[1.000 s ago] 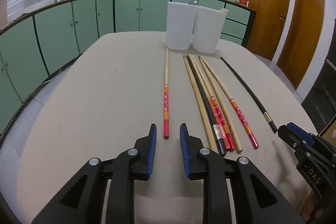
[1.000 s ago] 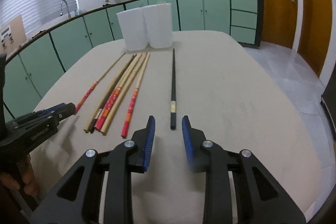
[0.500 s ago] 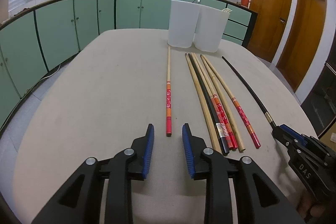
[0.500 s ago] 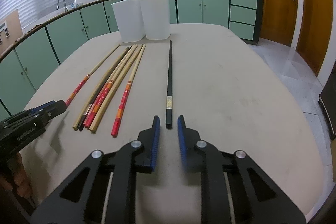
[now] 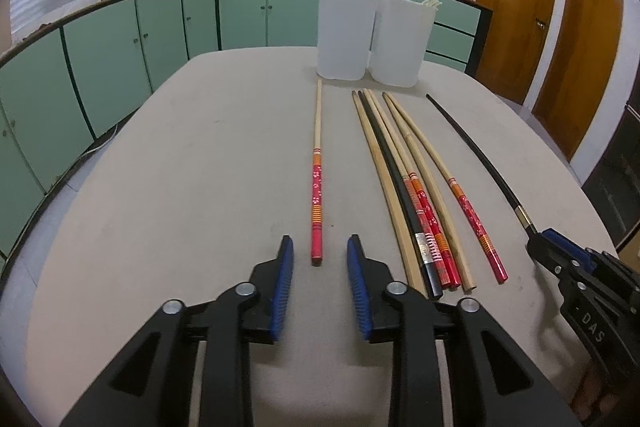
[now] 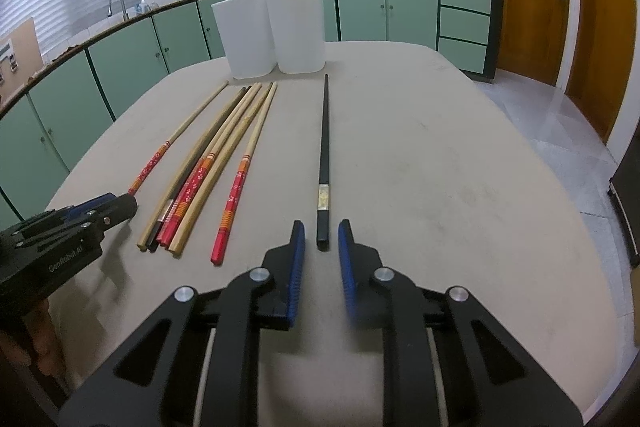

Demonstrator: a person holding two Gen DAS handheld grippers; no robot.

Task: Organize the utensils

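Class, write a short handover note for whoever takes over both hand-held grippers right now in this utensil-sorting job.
Left hand-held gripper: jaws closing, not gripping; the end of the lone red-patterned bamboo chopstick lies between its tips.
Right hand-held gripper: open around the end of the lone black lacquered chopstick, not gripping.
Other wooden chopsticks lie clustered between those two on the beige table.
Done: pale sticks stand in one white plastic tub.
Left: everything on the table.

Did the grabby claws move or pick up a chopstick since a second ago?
The right gripper narrowed its jaws and crept up to the black chopstick. The left gripper edged towards the red-handled chopstick, jaws closing. Nothing is picked up. The chopsticks and white containers stayed put.
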